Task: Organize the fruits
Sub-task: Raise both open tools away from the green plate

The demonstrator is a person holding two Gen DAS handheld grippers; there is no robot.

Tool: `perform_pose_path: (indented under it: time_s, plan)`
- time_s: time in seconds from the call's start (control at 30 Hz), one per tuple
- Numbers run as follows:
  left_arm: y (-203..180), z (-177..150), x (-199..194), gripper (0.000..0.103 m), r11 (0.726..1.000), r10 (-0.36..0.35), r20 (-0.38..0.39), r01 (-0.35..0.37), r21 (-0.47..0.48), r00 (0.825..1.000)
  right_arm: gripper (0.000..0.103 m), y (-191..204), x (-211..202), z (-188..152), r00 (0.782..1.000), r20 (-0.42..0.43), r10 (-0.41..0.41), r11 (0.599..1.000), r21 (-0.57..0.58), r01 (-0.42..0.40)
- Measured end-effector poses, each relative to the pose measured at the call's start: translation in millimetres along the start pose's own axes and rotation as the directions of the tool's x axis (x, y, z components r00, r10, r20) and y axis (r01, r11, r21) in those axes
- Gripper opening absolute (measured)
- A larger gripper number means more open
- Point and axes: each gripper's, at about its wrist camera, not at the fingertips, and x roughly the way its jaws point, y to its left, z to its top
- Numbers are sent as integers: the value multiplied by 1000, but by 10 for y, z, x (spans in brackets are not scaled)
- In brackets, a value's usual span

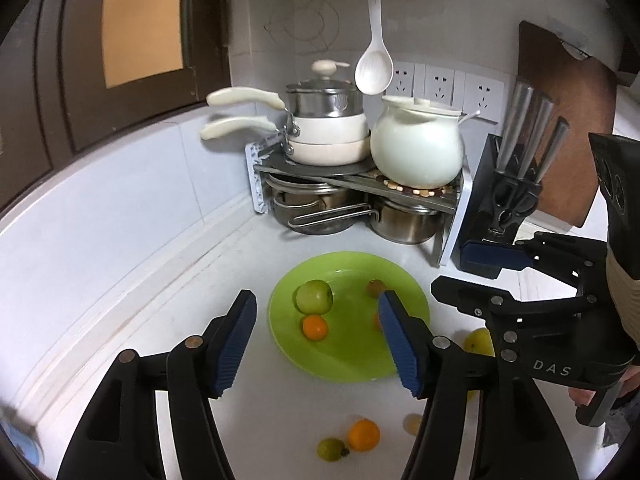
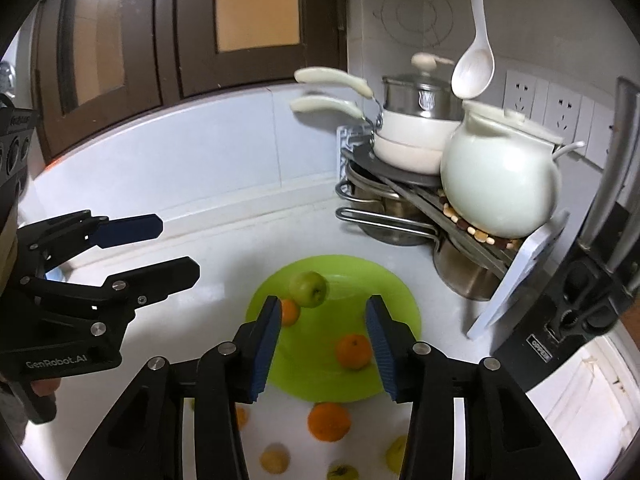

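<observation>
Fruits (image 1: 314, 297) on green plate (image 1: 360, 364), under both open claws, untouched.

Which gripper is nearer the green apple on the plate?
Left. The left gripper hangs over the green apple's side of the plate; the right gripper hangs over the opposite side.

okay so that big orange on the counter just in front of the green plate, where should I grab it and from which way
Take the big orange across its widest middle, coming from above. It is round, offering no better side, and sits apart from the green plate, leaving room for the right gripper fingers on both sides.
</observation>
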Motion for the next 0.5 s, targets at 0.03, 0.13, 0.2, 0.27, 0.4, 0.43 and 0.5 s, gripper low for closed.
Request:
perform_pose_path:
  time_s: [0.03,0.13,0.2,0.27,0.4,0.43,0.5]
  plan:
    - [4,-30,-64,63,1000,3,7,-3,-3,1000,53,18,-38,-19,1000,7,-1,1000,7,1]
    - [9,-119,-200,65,1000,8,12,-8,-1,1000,57,100,-149,-101,1000,19,-5,1000,11,5]
    - [16,-191,-279,67,1000,14,16,-14,-5,1000,57,151,-204,-160,1000,17,-5,1000,11,5]
    - [20,-272,-349,67,1000,24,13,-23,-15,1000,57,201,-244,-218,1000,12,-7,1000,7,7]
    - [37,-436,-439,69,999,18,8,-18,-36,1000,57,282,-295,-342,1000,-5,-4,1000,-4,4]
    - [37,-480,-454,69,999,21,5,-21,-35,1000,57,303,-303,-366,1000,-10,-3,1000,-7,3]
    - [47,-559,-490,69,999,34,2,-34,-35,999,57,333,-325,-420,1000,-18,-5,1000,-7,5]
